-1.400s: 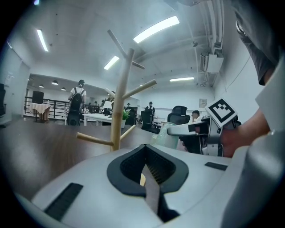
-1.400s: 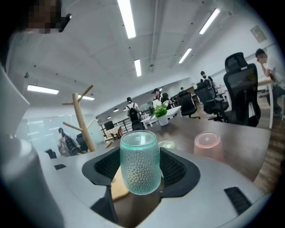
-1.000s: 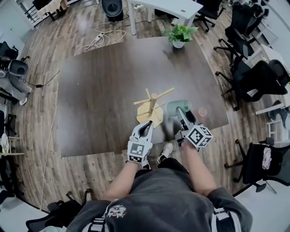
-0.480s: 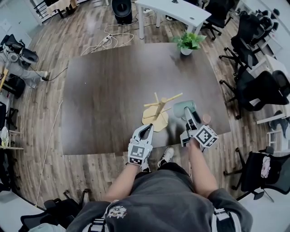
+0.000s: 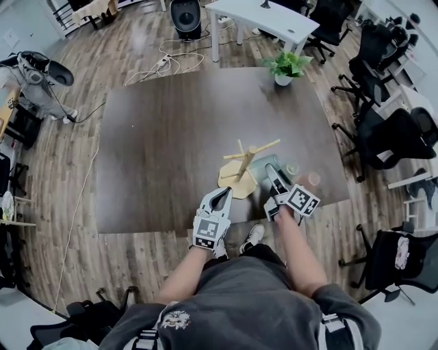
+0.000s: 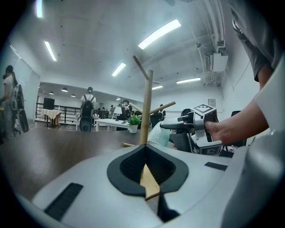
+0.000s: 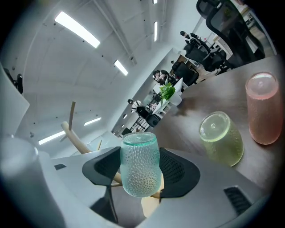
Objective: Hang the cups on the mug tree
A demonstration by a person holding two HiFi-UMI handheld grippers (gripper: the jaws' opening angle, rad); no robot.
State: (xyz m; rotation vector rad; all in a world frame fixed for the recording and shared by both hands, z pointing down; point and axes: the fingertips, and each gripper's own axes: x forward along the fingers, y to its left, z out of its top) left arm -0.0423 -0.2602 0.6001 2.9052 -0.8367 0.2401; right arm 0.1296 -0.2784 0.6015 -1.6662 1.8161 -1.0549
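Observation:
The wooden mug tree [image 5: 243, 164] stands near the table's front edge, its pegs bare; its trunk [image 6: 147, 107] rises just beyond my left gripper. My right gripper [image 5: 269, 171] is shut on a dimpled green cup [image 5: 260, 164], held right beside the tree's right-hand side. In the right gripper view the green cup [image 7: 140, 164] sits between the pads, bottom up, with a tree peg [image 7: 75, 136] to its left. A yellow-green cup [image 7: 221, 138] and a pink cup [image 7: 263, 109] stand upside down on the table to the right. My left gripper [image 5: 223, 190] is shut on nothing, just in front of the tree's base.
The dark table [image 5: 171, 137] carries a potted plant [image 5: 286, 65] at its far right corner. Office chairs [image 5: 383, 130] crowd the right side, and a white desk [image 5: 267, 17] stands behind. The yellow-green cup [image 5: 293, 168] and pink cup [image 5: 313, 179] sit near the table's right front corner.
My right gripper has carried the green cup left, from beside the other cups to right next to the mug tree. The left gripper has stayed put.

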